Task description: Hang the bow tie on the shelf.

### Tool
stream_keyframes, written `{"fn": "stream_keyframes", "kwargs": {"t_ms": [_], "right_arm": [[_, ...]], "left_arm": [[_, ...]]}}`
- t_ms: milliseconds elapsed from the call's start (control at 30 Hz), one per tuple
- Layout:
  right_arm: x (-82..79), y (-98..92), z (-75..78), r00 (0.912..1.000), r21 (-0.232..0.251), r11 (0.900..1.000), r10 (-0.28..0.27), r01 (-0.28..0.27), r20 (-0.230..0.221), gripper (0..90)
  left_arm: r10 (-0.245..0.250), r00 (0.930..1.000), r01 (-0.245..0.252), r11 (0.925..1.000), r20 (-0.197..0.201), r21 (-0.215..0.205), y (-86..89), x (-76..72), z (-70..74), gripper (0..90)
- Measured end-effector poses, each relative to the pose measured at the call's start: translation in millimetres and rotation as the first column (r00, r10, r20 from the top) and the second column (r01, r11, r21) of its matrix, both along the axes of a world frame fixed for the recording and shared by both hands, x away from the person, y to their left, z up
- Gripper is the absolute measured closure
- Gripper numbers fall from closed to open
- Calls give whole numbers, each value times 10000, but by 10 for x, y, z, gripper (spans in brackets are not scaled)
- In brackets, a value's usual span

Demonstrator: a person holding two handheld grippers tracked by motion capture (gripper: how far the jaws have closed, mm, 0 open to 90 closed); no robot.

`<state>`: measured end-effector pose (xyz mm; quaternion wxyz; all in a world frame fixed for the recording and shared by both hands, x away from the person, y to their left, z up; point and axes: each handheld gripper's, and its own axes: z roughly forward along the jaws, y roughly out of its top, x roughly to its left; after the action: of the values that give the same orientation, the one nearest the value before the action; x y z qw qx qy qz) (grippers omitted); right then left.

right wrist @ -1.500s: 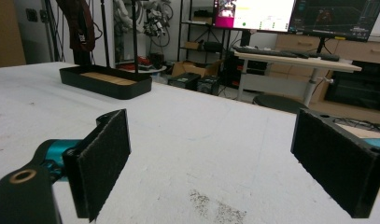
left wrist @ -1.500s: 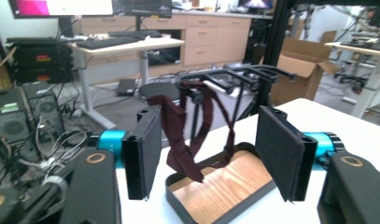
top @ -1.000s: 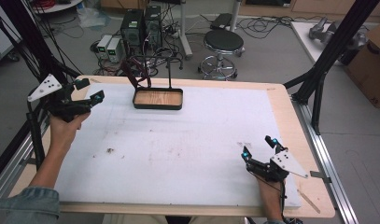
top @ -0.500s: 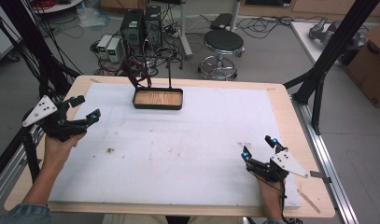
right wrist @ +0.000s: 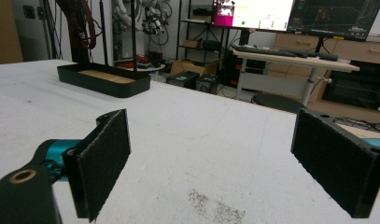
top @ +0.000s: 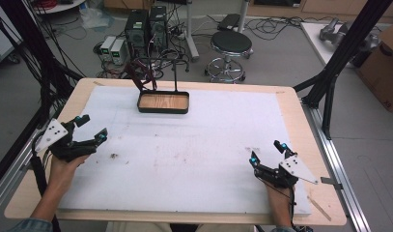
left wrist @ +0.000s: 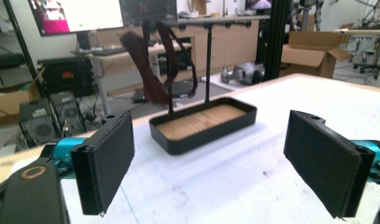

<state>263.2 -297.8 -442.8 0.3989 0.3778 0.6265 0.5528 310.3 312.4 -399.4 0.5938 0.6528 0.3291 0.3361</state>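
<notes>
A black tray with a wooden floor [top: 163,102] stands at the far middle of the white mat [top: 194,145]. From its back rises a thin black stand hung with dark red straps [top: 140,73]. My left gripper [top: 93,127] hovers open over the mat's left edge with nothing between its jaws. The left gripper view looks between the wide-apart pads of that gripper [left wrist: 215,163] at the tray [left wrist: 204,126] and straps [left wrist: 152,70]. My right gripper [top: 265,151] is open and empty at the near right. In the right gripper view, my right gripper [right wrist: 220,163] faces the tray [right wrist: 103,79], far off at the left.
Dark specks [top: 113,155] mark the mat near my left gripper, and more [top: 252,150] lie by the right one. Black frame posts [top: 329,92] stand off the table's right corner. On the floor beyond the table are a stool [top: 230,46] and computer cases [top: 146,26].
My left gripper has come down and back toward the person along the table's left side, still open. The right gripper has stayed put.
</notes>
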Motion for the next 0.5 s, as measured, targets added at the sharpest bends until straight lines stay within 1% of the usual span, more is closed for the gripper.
{"fn": "stream_keyframes", "kwargs": {"t_ms": [100,167,233,333,367,433,467,500], "right_arm": [[0,-2,0,10000,-11,10000,-1,1,2,111],[-1,0,0,10000,-27,10000,22,-22,9,111],[-3,3,0,10000,-14,10000,25,-25,-15,111],[-5,4,0,10000,2,10000,32,-32,-32,111],[-6,4,0,10000,0,10000,32,-32,-28,111],[-5,4,0,10000,1,10000,32,-32,-28,111],[-5,4,-1,10000,-6,10000,30,-30,-22,111],[-3,6,0,10000,17,10000,28,-28,-8,111]], "left_arm": [[35,10000,-35,10000,-24,-46,-15,-6,-139,161],[-45,9996,43,10000,-270,-76,-31,-2,-212,148],[38,9990,-37,10000,-439,17,-62,-2,-269,134],[-22,9990,26,10000,-448,82,-86,-25,-316,130],[-88,9988,86,10000,-481,-37,-77,-31,-310,130],[-139,9984,116,9991,-551,-416,-49,-37,-306,130],[-128,9984,98,9985,-554,-538,-38,-43,-316,130],[-110,9982,77,9984,-589,-566,-29,-47,-324,131]]}}
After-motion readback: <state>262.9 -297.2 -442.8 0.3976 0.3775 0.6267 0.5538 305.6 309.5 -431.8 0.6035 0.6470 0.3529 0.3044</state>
